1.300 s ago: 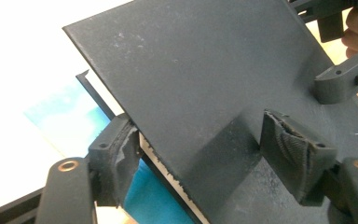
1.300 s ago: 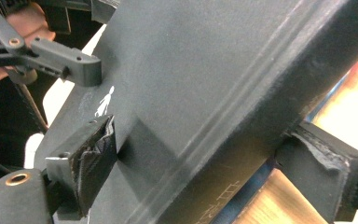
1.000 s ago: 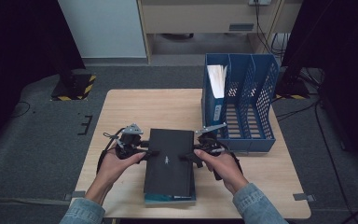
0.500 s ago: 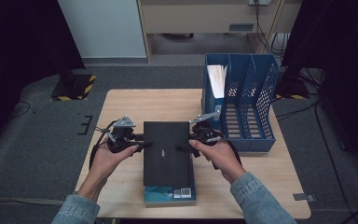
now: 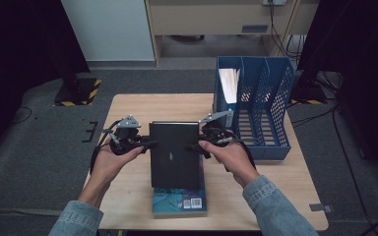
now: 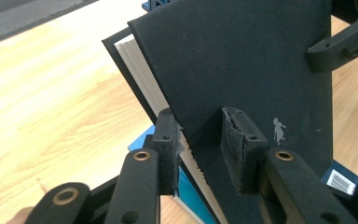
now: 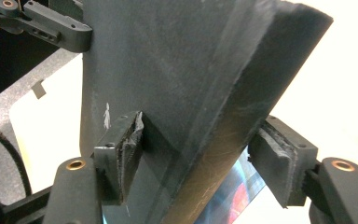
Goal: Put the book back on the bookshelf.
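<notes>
Black book [image 5: 174, 155] held between our two grippers, clear of the table [image 5: 128, 105] and above a teal book [image 5: 179, 200] that lies flat beneath it. We read the left gripper [image 5: 146, 144] as clamped on the page edge: in the left gripper view its jaws have just been closing and the pads [image 6: 235, 140] press the cover and the page block. We read the right gripper [image 5: 193, 146] as clamped on the spine side, its jaws likewise just closing, one pad [image 7: 126, 144] on the cover and the other [image 7: 279, 163] against the back of the volume. The book's long axis runs away from us, crosswise to the line joining the two grippers, so each gripper holds a long side near its middle. The blue file rack [image 5: 268, 105] stands just beyond the right gripper, on its outer side; we judge the right hand nearer to it, and the book must turn upright to enter a slot.
</notes>
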Motion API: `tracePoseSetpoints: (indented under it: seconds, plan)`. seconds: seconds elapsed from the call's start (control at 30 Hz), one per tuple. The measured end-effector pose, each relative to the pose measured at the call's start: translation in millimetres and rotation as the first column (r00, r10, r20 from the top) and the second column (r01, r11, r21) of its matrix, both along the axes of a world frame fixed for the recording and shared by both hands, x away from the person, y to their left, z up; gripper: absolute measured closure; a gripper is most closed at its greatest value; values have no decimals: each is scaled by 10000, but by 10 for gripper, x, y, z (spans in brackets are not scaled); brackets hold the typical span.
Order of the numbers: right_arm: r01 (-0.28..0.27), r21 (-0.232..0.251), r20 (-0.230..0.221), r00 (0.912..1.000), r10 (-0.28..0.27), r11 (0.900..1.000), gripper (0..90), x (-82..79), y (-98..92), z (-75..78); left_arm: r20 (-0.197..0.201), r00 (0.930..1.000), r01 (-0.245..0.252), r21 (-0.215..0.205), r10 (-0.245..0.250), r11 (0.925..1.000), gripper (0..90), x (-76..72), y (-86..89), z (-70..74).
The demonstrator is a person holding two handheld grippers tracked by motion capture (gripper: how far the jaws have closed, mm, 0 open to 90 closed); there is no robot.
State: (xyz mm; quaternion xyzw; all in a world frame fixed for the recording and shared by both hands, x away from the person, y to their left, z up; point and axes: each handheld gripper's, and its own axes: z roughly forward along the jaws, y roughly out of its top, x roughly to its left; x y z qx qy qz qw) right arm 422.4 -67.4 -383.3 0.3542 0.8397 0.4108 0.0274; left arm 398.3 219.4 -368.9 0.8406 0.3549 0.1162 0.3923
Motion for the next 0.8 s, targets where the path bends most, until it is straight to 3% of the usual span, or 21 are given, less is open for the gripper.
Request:
tracePoseSetpoints:
  seconds: [0.33,0.57,0.8]
  plan:
    - [2,-84,106,9999,-1,10000,370,53,29,58,-76,10000,-44,-113,43,9999,689,57,42,20]
    - [-1,-186,375,9993,8,9998,380,65,48,105,182,9998,-106,242,102,9997,691,78,13,88]
    - [116,-172,339,9994,-110,9998,379,92,22,85,294,9996,-29,473,15,9989,691,124,-32,108]
